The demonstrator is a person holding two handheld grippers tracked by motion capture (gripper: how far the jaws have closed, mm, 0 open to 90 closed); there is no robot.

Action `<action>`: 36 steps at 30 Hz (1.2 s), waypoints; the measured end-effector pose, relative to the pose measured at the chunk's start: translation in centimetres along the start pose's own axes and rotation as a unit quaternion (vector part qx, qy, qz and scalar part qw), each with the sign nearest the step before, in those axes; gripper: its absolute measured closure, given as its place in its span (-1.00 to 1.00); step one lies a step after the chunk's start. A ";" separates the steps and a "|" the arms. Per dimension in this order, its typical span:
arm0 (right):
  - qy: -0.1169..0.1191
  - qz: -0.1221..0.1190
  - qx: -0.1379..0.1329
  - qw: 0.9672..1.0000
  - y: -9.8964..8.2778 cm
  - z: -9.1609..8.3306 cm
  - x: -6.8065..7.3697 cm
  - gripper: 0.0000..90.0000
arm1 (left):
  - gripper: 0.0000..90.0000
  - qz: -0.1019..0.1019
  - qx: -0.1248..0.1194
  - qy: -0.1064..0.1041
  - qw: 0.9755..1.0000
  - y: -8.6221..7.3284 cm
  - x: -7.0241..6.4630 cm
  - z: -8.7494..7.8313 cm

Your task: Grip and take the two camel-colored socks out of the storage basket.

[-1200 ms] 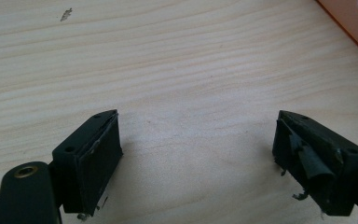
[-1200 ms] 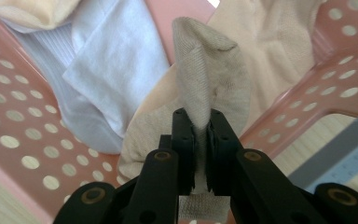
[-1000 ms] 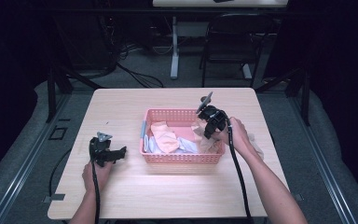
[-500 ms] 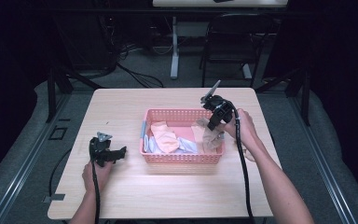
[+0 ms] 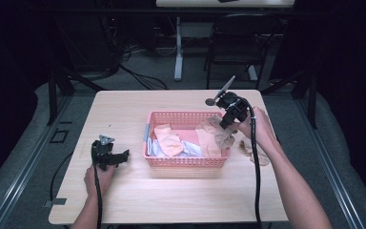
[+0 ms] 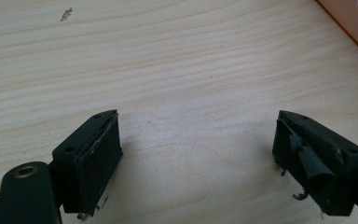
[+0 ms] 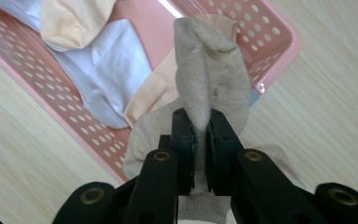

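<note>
A pink perforated basket (image 5: 187, 161) (image 7: 279, 42) stands mid-table with peach, white and pale blue cloths inside (image 5: 169, 139) (image 7: 107, 70). My right gripper (image 5: 225, 123) (image 7: 199, 122) hangs over the basket's right end, shut on a beige sock (image 5: 217, 132) (image 7: 209, 70) that droops from the jaws over the rim. A second beige sock (image 5: 253, 150) lies on the table right of the basket, under the right hand. My left gripper (image 5: 124, 155) (image 6: 196, 144) rests on the bare wood left of the basket, open with nothing between its fingers.
The wooden table (image 5: 124, 114) has free room in front of and behind the basket. In the left gripper view the basket's corner (image 6: 354, 23) sits at the upper right. Beyond the far edge are a chair (image 5: 233, 43) and table legs on a dark floor.
My right gripper has risen with the beige sock, lifting it up above the basket's right end. The left gripper has stayed where it was.
</note>
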State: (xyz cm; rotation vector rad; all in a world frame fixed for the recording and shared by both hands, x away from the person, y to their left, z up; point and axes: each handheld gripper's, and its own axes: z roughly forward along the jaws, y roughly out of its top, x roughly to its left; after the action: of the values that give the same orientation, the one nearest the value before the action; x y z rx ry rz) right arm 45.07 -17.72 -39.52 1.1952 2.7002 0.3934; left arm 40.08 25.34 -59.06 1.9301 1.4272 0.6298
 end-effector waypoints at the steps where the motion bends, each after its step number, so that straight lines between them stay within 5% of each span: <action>1: -0.003 0.000 -0.003 1.000 -0.2 -0.2 -0.1 0.85 | -0.67 0.000 0.000 0.000 1.000 0.0 0.0 0.0; 10: -0.015 0.018 -0.013 1.000 -1.7 -1.5 -1.2 0.85 | -0.67 0.000 0.000 0.000 1.000 0.0 0.0 0.0; 20: -0.028 0.053 0.002 0.998 -4.6 -2.0 -4.1 0.85 | -0.67 0.000 0.000 0.000 1.000 0.0 0.0 0.0; 29: -0.031 0.103 0.030 0.994 -7.8 1.0 -7.4 0.85 | -0.67 0.000 0.000 0.001 1.000 0.0 0.0 0.0; 36: -0.023 0.127 0.052 0.990 -9.0 3.7 -8.7 0.84 | -0.67 0.001 0.000 0.001 1.000 0.0 0.0 0.0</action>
State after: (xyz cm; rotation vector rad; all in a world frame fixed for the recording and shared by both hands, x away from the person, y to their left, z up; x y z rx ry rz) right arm 45.52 -29.39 -45.40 1.5632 2.5643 0.2563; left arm 40.07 25.33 -59.06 1.9313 1.4271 0.6325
